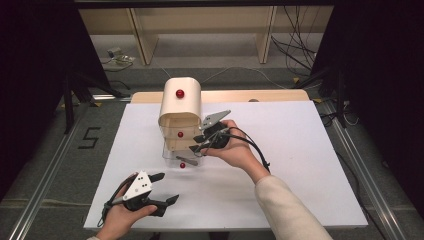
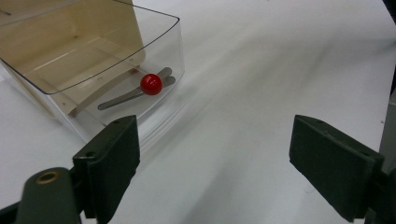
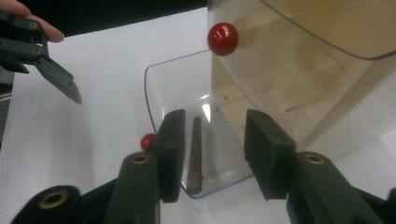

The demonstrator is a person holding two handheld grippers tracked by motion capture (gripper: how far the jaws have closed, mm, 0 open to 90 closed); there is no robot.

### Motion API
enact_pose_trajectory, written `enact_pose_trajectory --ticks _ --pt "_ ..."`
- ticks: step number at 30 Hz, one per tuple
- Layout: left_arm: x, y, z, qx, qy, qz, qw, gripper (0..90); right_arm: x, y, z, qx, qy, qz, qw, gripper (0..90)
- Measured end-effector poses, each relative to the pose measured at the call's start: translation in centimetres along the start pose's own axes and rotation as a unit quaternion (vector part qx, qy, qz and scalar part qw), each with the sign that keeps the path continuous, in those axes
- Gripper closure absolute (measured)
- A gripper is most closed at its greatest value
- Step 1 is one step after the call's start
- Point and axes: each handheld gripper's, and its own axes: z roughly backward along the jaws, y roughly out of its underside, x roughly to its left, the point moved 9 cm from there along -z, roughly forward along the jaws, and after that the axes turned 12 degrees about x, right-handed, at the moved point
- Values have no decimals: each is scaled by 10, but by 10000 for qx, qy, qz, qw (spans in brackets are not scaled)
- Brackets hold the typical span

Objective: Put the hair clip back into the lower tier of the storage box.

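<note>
Bottom drawer (image 1: 183, 159) of the small cabinet (image 1: 180, 117) stands pulled out toward you on the white counter (image 1: 300, 165), a flat wooden stick (image 3: 196, 154) lying inside. Your right tongs (image 1: 196, 143) sit at its right rim, jaws partly spread, pinching nothing. Your left tongs (image 1: 169, 187) rest near-left, spread wide and empty. The drawer looks light, stiff, slick clear plastic and would likely skid under a side squeeze. Take it by the red knob (image 2: 151, 84) on its front.
</note>
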Motion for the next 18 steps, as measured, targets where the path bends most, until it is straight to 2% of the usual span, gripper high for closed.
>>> enact_pose_trajectory --ticks 4,8,18 --pt "1 0 0 -24 -16 13 10000 162 -4 6 9 -46 104 -69 9999 550" --pt "1 0 0 -17 -14 19 10000 162 -9 16 22 -201 238 -150 9994 548" --pt "0 1 -1 -5 3 57 10000 162 -19 49 47 -363 440 -453 9973 501"
